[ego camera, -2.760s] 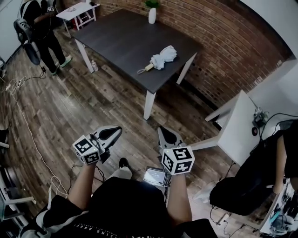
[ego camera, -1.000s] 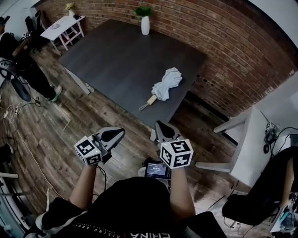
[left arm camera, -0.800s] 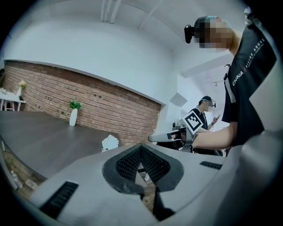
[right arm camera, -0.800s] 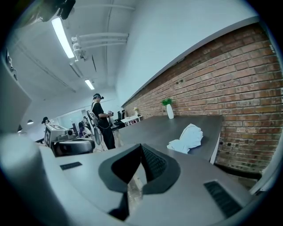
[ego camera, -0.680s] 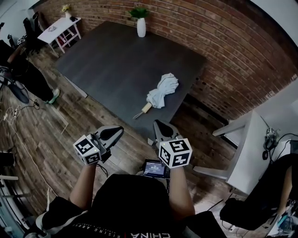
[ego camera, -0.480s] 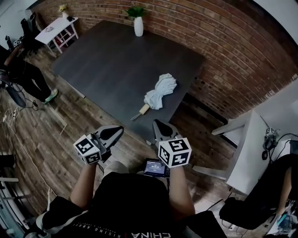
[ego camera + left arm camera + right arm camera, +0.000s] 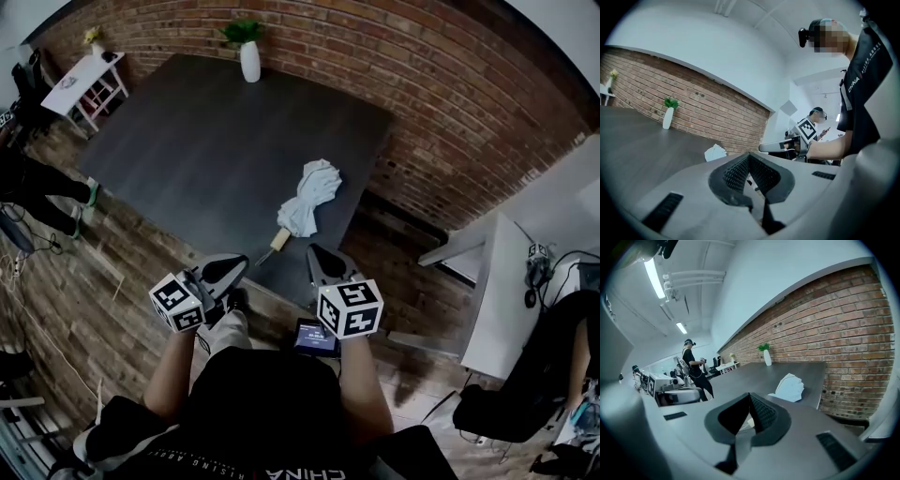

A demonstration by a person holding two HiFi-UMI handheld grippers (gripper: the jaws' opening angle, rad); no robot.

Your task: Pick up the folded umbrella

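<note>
The left claw (image 7: 225, 269) has its jaws together, the ribbed pads meeting at the tip with nothing between them. The right claw (image 7: 322, 262) is likewise closed and empty. Both are held in the air at the bench's (image 7: 187, 141) near edge, side by side and apart from each other, touching nothing on the bench.

The umbrella (image 7: 306, 198) lies folded on the bench, close to that same near edge and toward the bench's corner by the brick wall (image 7: 450, 103). Its pale fabric is bunched and its wooden handle points at the bench's near edge, ending just ahead of the two claws. Neither claw touches it. A white vase (image 7: 249, 62) with a green plant stands at the bench's far end, well apart from the umbrella.
</note>
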